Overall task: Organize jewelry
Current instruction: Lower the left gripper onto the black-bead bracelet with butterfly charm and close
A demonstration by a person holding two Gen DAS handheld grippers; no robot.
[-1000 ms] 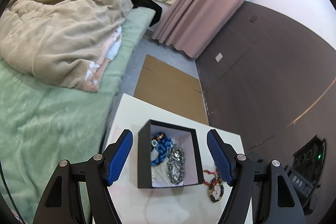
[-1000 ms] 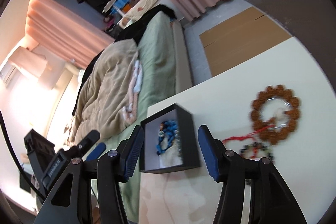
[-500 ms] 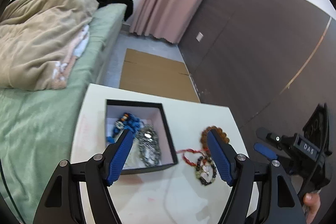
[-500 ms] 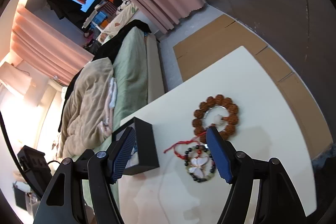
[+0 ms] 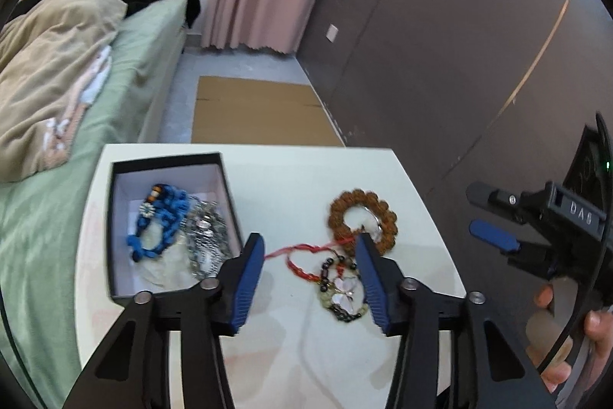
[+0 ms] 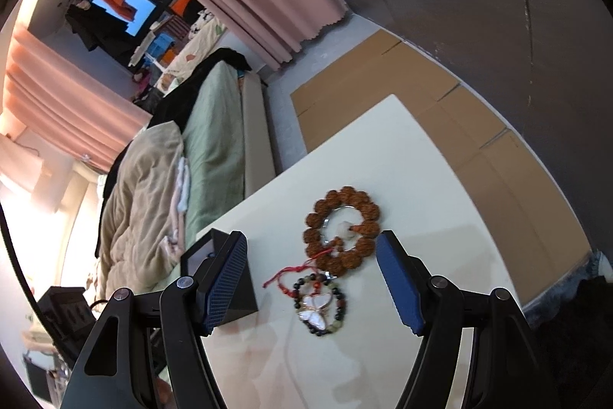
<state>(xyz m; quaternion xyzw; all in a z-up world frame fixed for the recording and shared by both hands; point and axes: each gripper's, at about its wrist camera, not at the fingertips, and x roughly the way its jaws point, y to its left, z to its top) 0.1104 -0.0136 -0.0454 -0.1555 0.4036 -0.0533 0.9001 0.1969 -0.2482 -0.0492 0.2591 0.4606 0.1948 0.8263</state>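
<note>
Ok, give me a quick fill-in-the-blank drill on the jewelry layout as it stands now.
1. The blue bead bracelet lies inside the black ____.
2. The brown bead bracelet lies on the white ____, outside the box.
3. The dark bead bracelet carries a pendant shaped like a ____.
4. The cord trailing from the bracelets on the table is ____ in colour.

Missing words: box; table; butterfly; red

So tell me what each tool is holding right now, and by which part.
Nothing is held. The left tool, whose jaws have just been closing, frames the butterfly bracelet without touching it. The right tool is open above the table.
</note>
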